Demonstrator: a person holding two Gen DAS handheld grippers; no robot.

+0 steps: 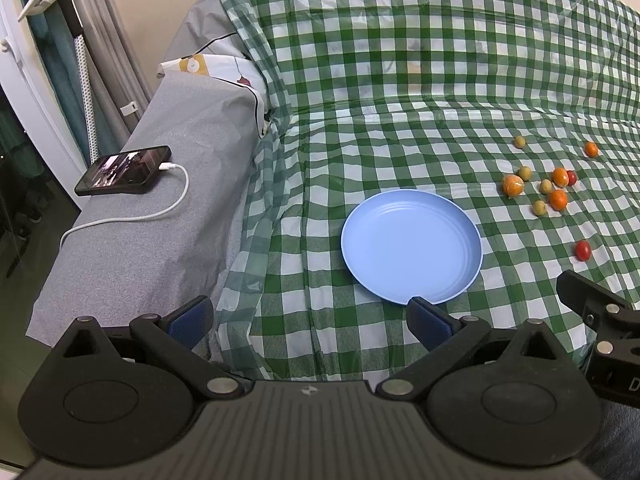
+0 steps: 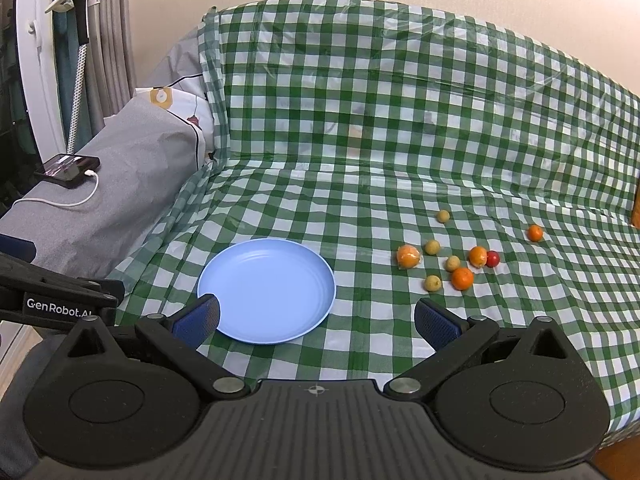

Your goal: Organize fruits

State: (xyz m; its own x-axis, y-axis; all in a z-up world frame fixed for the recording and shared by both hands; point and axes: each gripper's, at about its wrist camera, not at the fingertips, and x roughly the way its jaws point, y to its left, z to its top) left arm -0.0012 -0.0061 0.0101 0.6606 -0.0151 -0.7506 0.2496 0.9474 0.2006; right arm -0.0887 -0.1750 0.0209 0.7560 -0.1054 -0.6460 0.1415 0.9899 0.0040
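Fruit lies scattered on the green-and-white checked plastic cloth (image 2: 360, 168), to the right of the empty pale-blue round plate (image 2: 280, 272) — small orange citrus (image 2: 462, 278), yellowish-green round berries (image 2: 433, 283) and a red cherry tomato (image 2: 493, 258). One orange, the wrapped one (image 2: 408, 256), looks sleeved in clear film, likely slippery. All seem light, smooth and prone to roll; the tomato probably bruises easily, so a gentle pinch across the widest part suits. Left gripper (image 1: 310, 322) and right gripper (image 2: 316, 322) both hang spread wide, empty, at the plate's near edge.
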